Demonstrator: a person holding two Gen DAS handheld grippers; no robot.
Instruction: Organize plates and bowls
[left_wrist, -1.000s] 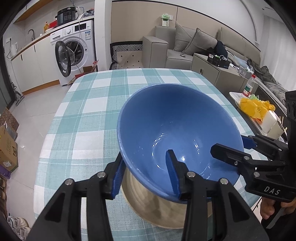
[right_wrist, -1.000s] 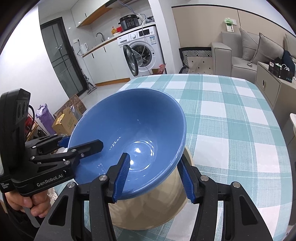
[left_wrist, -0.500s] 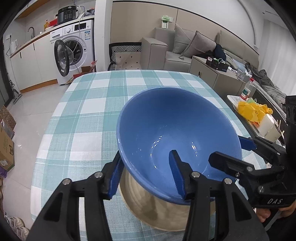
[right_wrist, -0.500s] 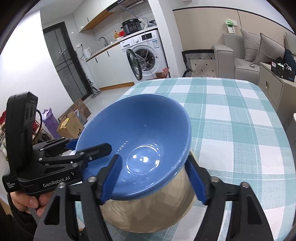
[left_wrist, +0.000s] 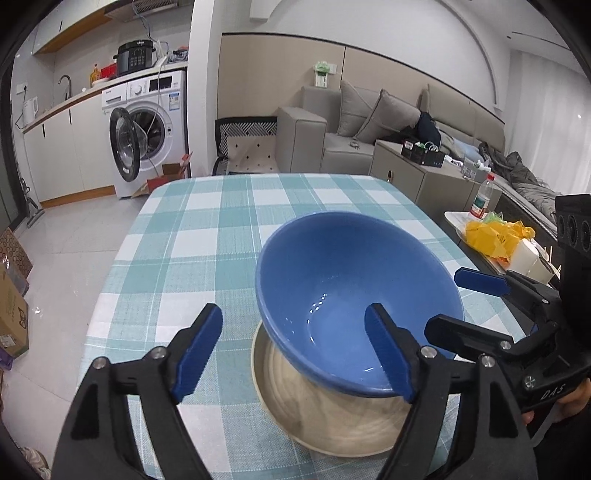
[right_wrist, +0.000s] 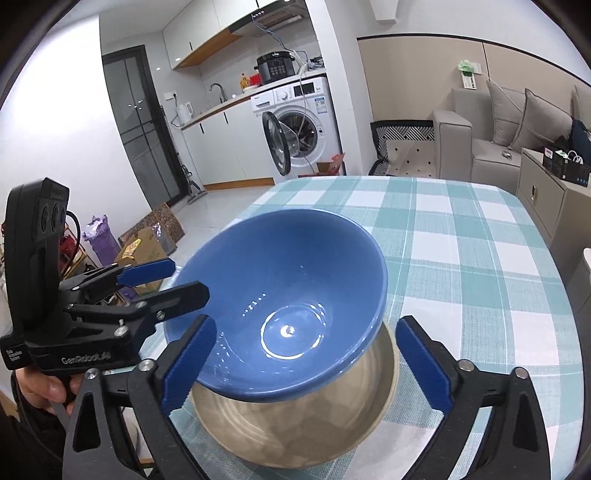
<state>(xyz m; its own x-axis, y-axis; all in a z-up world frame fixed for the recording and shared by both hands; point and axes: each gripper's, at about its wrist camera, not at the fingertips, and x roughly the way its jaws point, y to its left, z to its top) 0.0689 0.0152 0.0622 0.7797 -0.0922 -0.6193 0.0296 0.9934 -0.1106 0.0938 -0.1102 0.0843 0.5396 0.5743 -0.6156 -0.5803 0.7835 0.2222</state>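
Sitting tilted inside the beige bowl (right_wrist: 295, 435), the blue bowl (right_wrist: 280, 306) lay straight ahead of both grippers on the checked tablecloth (right_wrist: 461, 258). The left gripper (left_wrist: 295, 350) had just been opening; its jaws stood well apart, one pad hanging inside the blue bowl's rim and the other clear outside it, pressing on nothing. The right gripper (right_wrist: 306, 369) had also just been opening, to its widest, with the rim loose between its pads and nothing held.

Both bowls looked like glazed ceramic: stiff, fairly heavy, slick and likely to chip if knocked. The rim seemed the sound place to grip, one pad inside and one outside, as the smooth wall would probably slip.

The blue bowl's mouth faced up and leaned away from the grippers, its far edge low. Being round, it had no long axis; its centre line tipped off upright.
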